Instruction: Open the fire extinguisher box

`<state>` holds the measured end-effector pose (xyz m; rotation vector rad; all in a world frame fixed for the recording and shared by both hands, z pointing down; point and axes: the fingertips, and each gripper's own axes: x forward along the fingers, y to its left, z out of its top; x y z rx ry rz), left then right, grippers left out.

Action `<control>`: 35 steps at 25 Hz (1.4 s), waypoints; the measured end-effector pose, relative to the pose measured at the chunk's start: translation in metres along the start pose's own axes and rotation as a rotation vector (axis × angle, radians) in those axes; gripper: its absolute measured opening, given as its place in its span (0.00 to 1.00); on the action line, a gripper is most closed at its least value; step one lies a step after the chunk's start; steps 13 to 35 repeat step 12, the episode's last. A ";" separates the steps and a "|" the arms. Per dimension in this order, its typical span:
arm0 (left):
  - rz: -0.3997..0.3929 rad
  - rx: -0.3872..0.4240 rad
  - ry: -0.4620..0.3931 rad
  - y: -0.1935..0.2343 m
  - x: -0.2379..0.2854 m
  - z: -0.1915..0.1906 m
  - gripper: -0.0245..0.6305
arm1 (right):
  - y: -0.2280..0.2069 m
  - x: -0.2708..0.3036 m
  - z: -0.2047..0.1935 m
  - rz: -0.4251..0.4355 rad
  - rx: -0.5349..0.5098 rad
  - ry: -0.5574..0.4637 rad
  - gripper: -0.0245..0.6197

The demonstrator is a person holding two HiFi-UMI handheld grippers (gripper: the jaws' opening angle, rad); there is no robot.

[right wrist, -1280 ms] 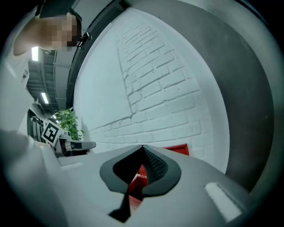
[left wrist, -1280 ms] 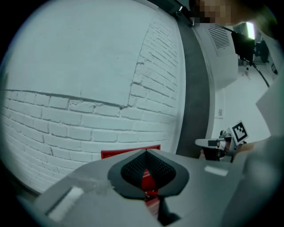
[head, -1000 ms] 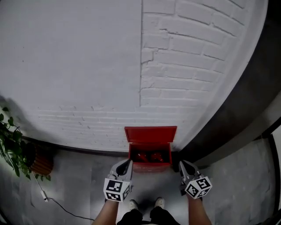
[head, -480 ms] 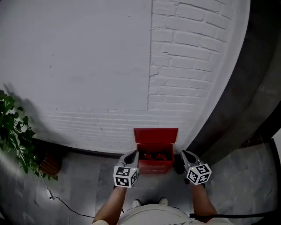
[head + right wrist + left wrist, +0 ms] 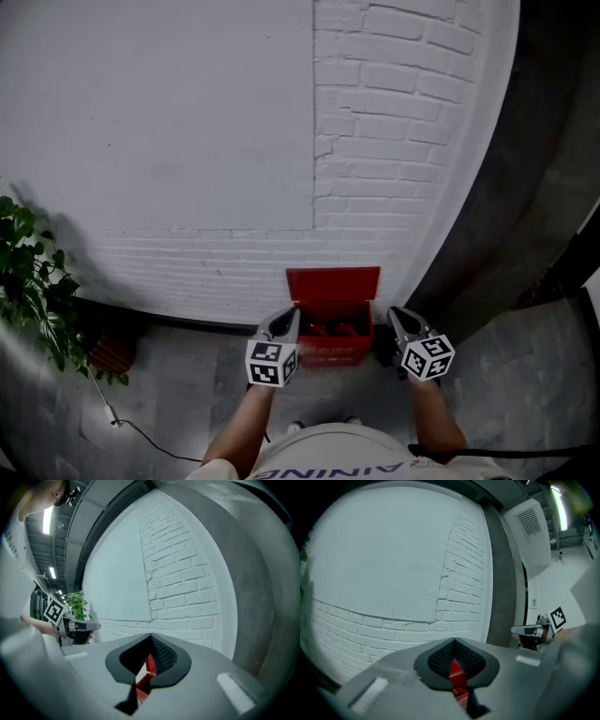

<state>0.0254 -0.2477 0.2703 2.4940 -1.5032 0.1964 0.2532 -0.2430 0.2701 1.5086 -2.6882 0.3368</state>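
The red fire extinguisher box (image 5: pixel 335 349) stands on the floor against the white brick wall. Its lid (image 5: pixel 333 284) is up and leans on the wall, and red shapes show inside. My left gripper (image 5: pixel 289 318) hangs just left of the box, shut and empty. My right gripper (image 5: pixel 397 315) hangs just right of it, also shut with nothing held. In the left gripper view a sliver of the box (image 5: pixel 458 679) shows behind the closed jaws. The right gripper view shows the same red box (image 5: pixel 144 678) below its closed jaws.
A leafy potted plant (image 5: pixel 30 281) with its pot (image 5: pixel 112 353) stands at the far left. A thin cable (image 5: pixel 141 437) runs over the grey floor. A dark grey wall section (image 5: pixel 530 187) rises right of the box. The person's light shirt fills the bottom edge.
The head view has shifted and the shirt now hides the feet. Both grippers have risen to sit level with the box's sides. The lid stays up.
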 end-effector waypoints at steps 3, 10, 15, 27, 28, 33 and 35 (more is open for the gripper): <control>0.000 -0.002 0.003 0.001 0.001 -0.002 0.04 | 0.000 -0.001 -0.001 0.002 0.001 0.000 0.05; -0.004 -0.002 0.008 -0.002 0.009 -0.002 0.04 | -0.006 -0.002 -0.005 0.003 0.004 0.012 0.05; -0.005 -0.002 0.009 -0.004 0.011 -0.003 0.04 | -0.008 -0.002 -0.007 0.005 0.006 0.015 0.05; -0.005 -0.002 0.009 -0.004 0.011 -0.003 0.04 | -0.008 -0.002 -0.007 0.005 0.006 0.015 0.05; -0.005 -0.002 0.009 -0.004 0.011 -0.003 0.04 | -0.008 -0.002 -0.007 0.005 0.006 0.015 0.05; -0.005 -0.002 0.009 -0.004 0.011 -0.003 0.04 | -0.008 -0.002 -0.007 0.005 0.006 0.015 0.05; -0.005 -0.002 0.009 -0.004 0.011 -0.003 0.04 | -0.008 -0.002 -0.007 0.005 0.006 0.015 0.05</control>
